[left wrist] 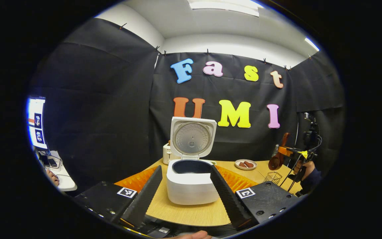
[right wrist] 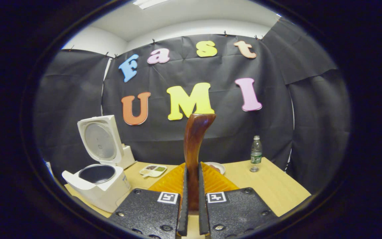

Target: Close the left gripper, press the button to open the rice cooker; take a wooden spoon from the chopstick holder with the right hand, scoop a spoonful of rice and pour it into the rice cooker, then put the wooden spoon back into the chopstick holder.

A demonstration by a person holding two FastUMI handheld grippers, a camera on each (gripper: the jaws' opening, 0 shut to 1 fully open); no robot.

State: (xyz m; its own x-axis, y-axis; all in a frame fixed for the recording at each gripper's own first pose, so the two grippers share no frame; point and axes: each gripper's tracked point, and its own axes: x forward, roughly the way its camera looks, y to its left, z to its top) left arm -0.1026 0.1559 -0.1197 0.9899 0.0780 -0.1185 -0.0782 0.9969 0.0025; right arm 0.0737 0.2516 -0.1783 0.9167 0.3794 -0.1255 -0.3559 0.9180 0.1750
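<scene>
Glossy brown wooden spoon [right wrist: 194, 139], smooth white plastic rice cooker [left wrist: 191, 186] with dimpled metal inner lid [left wrist: 191, 138], matt wood-grain table [right wrist: 277, 189].

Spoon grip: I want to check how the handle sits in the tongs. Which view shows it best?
The right gripper view: the spoon handle rises close up, clamped between both fingers. The left gripper view shows the whole spoon far off, bowl hanging down, too small to judge.

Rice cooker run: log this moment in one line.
rice cooker: lid open | left tongs: open | right tongs: shut on wooden spoon | rice: unscooped
</scene>
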